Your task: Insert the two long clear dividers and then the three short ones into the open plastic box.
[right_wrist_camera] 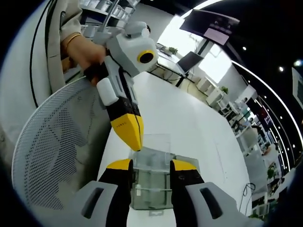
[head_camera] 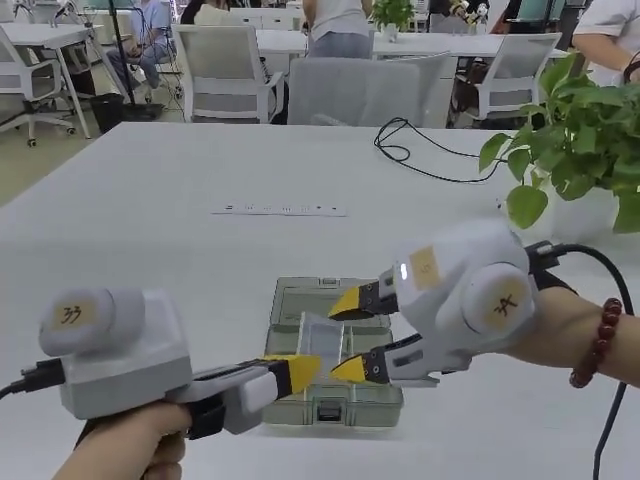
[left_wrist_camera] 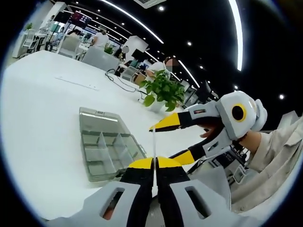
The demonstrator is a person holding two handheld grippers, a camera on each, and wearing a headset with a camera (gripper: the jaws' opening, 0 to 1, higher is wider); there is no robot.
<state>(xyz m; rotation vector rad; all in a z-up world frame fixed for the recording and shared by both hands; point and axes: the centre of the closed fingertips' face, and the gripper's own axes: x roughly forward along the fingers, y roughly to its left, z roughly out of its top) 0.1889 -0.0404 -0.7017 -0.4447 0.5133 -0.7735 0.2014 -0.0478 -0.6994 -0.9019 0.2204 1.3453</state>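
The open clear plastic box (head_camera: 340, 408) lies low on the white table, lid (head_camera: 320, 294) folded back, with dividers standing inside it. Above it hangs a small clear divider (head_camera: 320, 338). My left gripper (head_camera: 298, 372) comes in from the lower left and is shut on the divider's edge. My right gripper (head_camera: 347, 337) reaches in from the right, open, with its yellow jaws straddling the pane. In the left gripper view the divider (left_wrist_camera: 154, 142) stands edge-on, rising from my left gripper (left_wrist_camera: 154, 163). The right gripper view has the pane (right_wrist_camera: 151, 146) between its spread jaws over the box (right_wrist_camera: 151, 194).
A potted plant (head_camera: 575, 150) stands at the right edge of the table, with a black cable (head_camera: 420, 150) looping beyond the box. A thin white strip (head_camera: 285, 210) lies mid-table. Chairs (head_camera: 225, 70) and people are behind. A mesh chair back (right_wrist_camera: 52, 156) is near me.
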